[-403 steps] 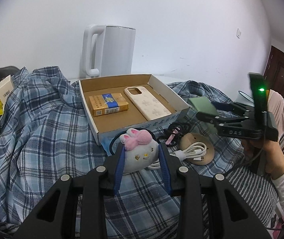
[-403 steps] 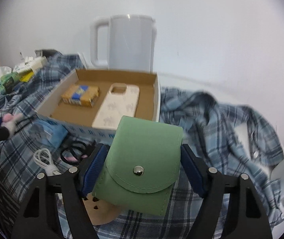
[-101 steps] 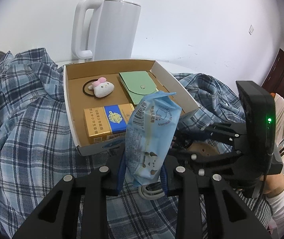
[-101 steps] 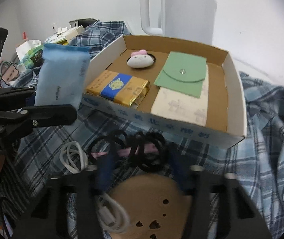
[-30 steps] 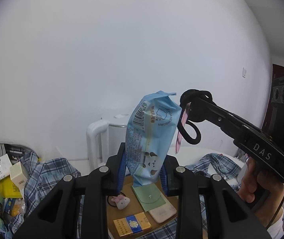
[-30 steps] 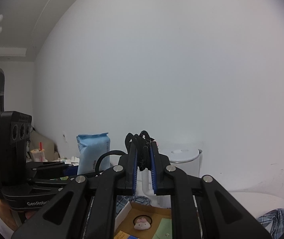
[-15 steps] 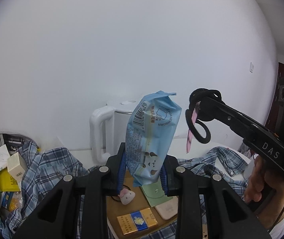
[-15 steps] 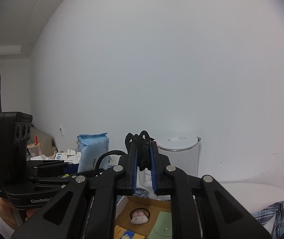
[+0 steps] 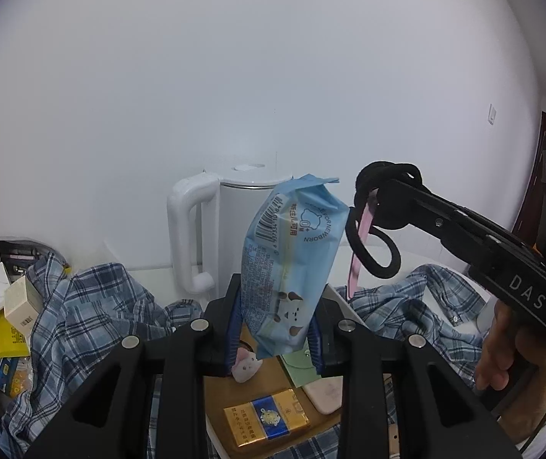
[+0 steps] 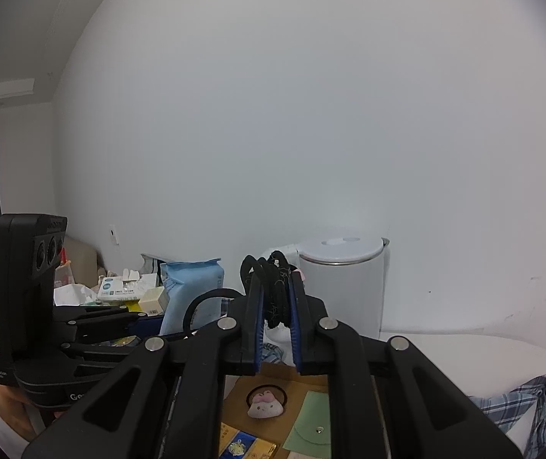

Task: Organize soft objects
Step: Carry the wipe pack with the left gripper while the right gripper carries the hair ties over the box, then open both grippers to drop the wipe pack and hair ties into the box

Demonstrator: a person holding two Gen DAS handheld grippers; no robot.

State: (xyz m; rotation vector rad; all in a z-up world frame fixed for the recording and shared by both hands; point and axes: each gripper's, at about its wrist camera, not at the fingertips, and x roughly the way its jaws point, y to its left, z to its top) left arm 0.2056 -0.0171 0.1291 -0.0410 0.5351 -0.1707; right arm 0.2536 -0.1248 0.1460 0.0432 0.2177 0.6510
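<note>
My left gripper (image 9: 276,317) is shut on a light blue wipes pack (image 9: 292,260), held upright high above the cardboard box (image 9: 234,413); the pack also shows in the right wrist view (image 10: 190,294). My right gripper (image 10: 276,306) is shut on a bunch of black hair ties (image 10: 275,290) with a pink strip, seen from the side in the left wrist view (image 9: 376,225). In the box lie a plush bunny hair tie (image 10: 265,405), a green pouch (image 10: 311,432), a phone case (image 9: 324,394) and a gold and blue packet (image 9: 267,420).
A white kettle (image 9: 219,229) stands behind the box against the wall. A blue plaid shirt (image 9: 82,317) covers the table. Small boxes and packets (image 9: 1,313) are piled at the far left.
Both grippers have tilted down a little with their loads; the kettle, box and table sit higher in both views. Neither grip has changed.
</note>
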